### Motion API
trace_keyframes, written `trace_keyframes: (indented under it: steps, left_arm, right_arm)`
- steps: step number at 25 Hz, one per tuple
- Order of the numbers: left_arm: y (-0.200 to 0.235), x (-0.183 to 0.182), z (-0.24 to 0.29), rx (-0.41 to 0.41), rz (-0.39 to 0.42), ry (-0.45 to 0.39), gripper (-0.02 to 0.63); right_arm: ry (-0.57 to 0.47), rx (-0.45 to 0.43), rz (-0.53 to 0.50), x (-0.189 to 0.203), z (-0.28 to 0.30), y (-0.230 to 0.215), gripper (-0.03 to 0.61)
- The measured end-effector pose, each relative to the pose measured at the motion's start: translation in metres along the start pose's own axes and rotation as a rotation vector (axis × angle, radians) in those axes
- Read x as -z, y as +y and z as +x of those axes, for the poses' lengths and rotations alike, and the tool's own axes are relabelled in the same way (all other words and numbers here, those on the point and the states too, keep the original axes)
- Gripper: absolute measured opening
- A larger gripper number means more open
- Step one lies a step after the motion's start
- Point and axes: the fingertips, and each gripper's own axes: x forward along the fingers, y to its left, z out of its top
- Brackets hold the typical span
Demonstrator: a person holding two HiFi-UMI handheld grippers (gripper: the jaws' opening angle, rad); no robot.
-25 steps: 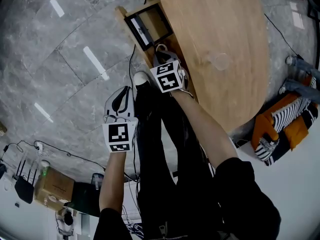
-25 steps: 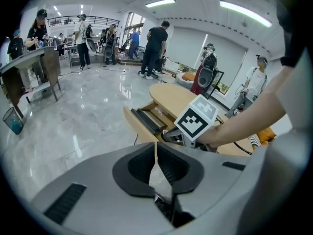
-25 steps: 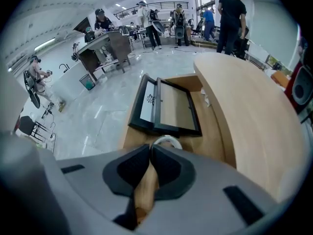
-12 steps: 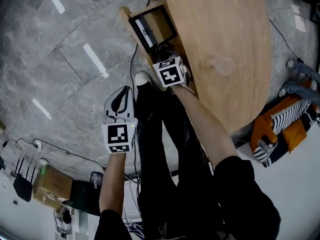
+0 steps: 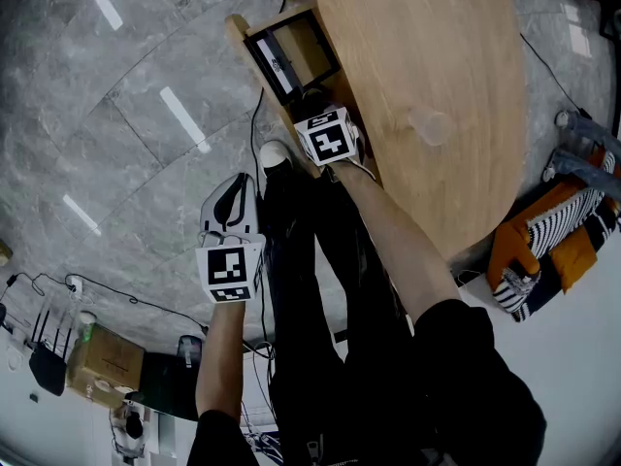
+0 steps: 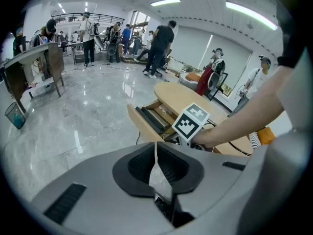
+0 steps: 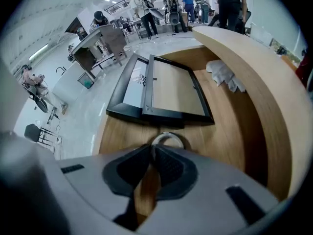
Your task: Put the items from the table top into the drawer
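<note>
Two black-framed flat panels lie in the open drawer (image 7: 230, 131), side by side and touching: the left one (image 7: 131, 89) pale-faced with a bit of print, the right one (image 7: 175, 89) tan-faced. A crumpled white cloth (image 7: 224, 74) sits at the drawer's far right, under the edge of the round wooden table (image 5: 437, 47). The rest of the drawer floor is bare wood.

The right gripper (image 7: 152, 147) points steeply down into the drawer, just in front of the panels. Its jaws are nearly together, pinching the near edge of a thin pale ring (image 7: 167, 135). The ring hangs low over the drawer floor; contact with the wood can't be made out.

The left gripper (image 6: 155, 146) is off to the side over the grey floor, its jaws closed tip to tip with nothing between them.
</note>
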Motion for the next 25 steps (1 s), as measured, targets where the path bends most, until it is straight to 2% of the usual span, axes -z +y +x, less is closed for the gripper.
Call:
trace_keyframes:
  steps: [6, 11, 17, 21, 25]
  left_arm:
    - [-0.008, -0.003, 0.003, 0.008, 0.020, -0.003, 0.026]
    - [-0.022, -0.011, 0.005, 0.026, 0.043, -0.013, 0.026]
    - [-0.051, -0.024, 0.013, 0.066, 0.089, -0.022, 0.026]
    - [-0.073, -0.034, 0.020, 0.099, 0.129, -0.028, 0.026]
    - [-0.093, -0.040, 0.026, 0.129, 0.167, -0.030, 0.026]
  right_arm:
    - [-0.054, -0.010, -0.014, -0.004, -0.014, 0.003, 0.041]
    - [-0.184, -0.059, 0.047, -0.016, -0.047, 0.011, 0.040]
    - [-0.262, -0.104, 0.028, -0.021, -0.090, 0.012, 0.011]
    - [-0.334, -0.132, 0.058, -0.022, -0.118, 0.005, 0.011]
    - [-0.397, -0.113, 0.074, -0.013, -0.152, -0.008, 0.009]
